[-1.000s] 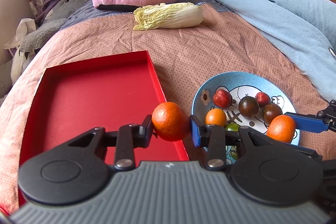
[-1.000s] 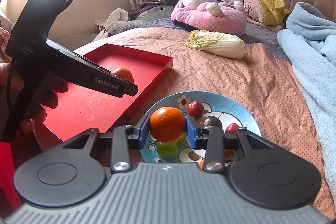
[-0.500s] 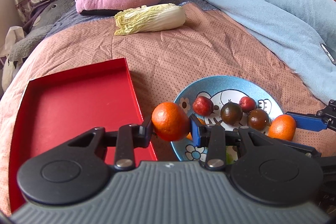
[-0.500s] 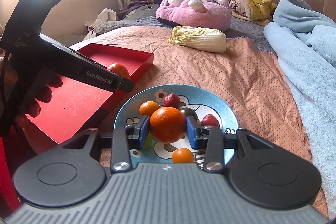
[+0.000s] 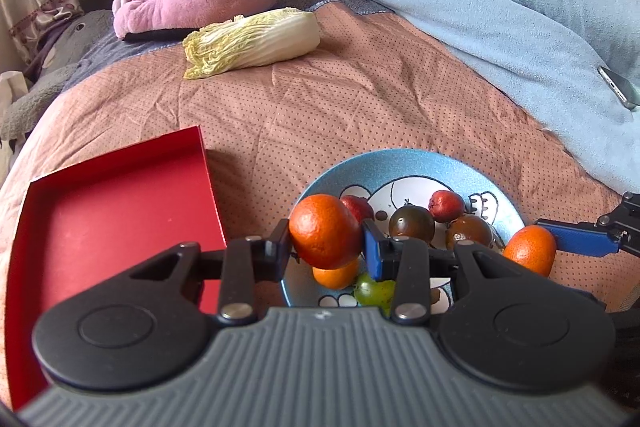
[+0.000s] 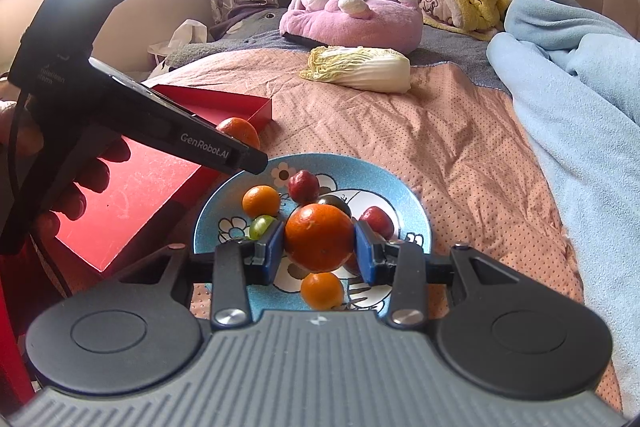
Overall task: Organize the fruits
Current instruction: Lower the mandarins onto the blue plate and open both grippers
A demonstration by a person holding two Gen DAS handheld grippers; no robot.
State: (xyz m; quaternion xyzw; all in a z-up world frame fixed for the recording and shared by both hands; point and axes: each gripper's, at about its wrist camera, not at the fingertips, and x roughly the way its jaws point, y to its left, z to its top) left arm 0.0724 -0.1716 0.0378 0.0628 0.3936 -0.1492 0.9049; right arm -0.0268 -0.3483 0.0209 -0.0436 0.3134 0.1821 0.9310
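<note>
Both grippers have drifted sideways from over the red tray's edge to above the blue plate. Nearest, the left gripper [image 5: 326,247] has its jaws clamped on an orange [image 5: 324,229] over the plate's [image 5: 404,163] nine-o'clock rim. The right gripper [image 6: 318,253] pinches a second orange [image 6: 319,238] above the plate's middle. Below lie small oranges, dark tomatoes and a green fruit. At ten o'clock, the red tray [image 5: 104,227] shows no fruit on it. Farther off, a cabbage [image 5: 256,41] rests on the bed. Judging by this, both oranges are headed onto the plate.
</note>
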